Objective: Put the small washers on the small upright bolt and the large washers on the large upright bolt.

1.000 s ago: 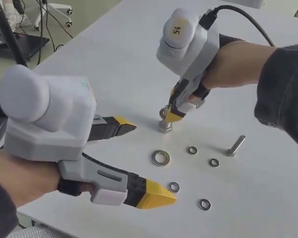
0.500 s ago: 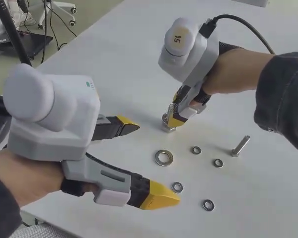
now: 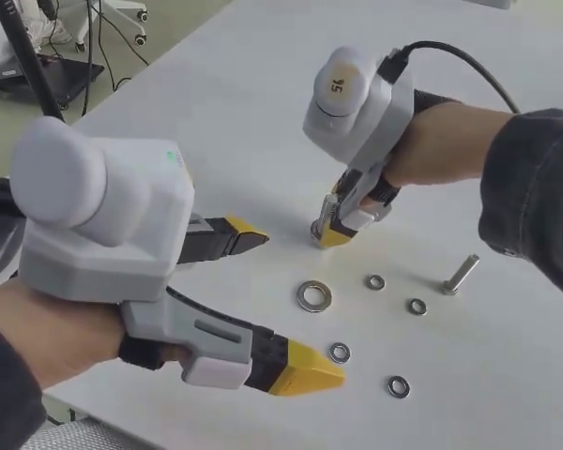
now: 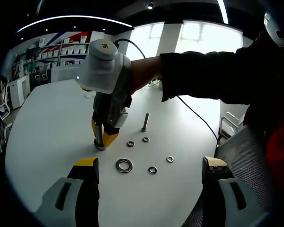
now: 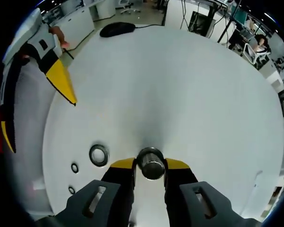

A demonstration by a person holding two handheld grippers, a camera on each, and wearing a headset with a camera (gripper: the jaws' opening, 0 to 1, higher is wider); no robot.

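My right gripper (image 3: 335,232) is shut on the large bolt (image 3: 328,214) and holds it upright, head down on the white table (image 3: 235,112). In the right gripper view the large bolt's end (image 5: 151,166) sits between the yellow tips of the right gripper (image 5: 150,162). A large washer (image 3: 313,296) lies just in front of it. Several small washers (image 3: 375,282) are scattered to its right. The small bolt (image 3: 461,274) lies on its side further right. My left gripper (image 3: 300,306) hovers open near the front edge; in its own view the left gripper (image 4: 150,161) faces the large washer (image 4: 124,165).
The table's front edge (image 3: 94,412) runs under my left hand. A cable (image 3: 450,52) trails from the right gripper across the table. Chairs and a stand (image 3: 38,66) are on the floor beyond the table's left edge.
The head camera has shifted slightly. My right gripper stays shut on the large bolt at the same spot. The left gripper stays open and the washers have not moved.
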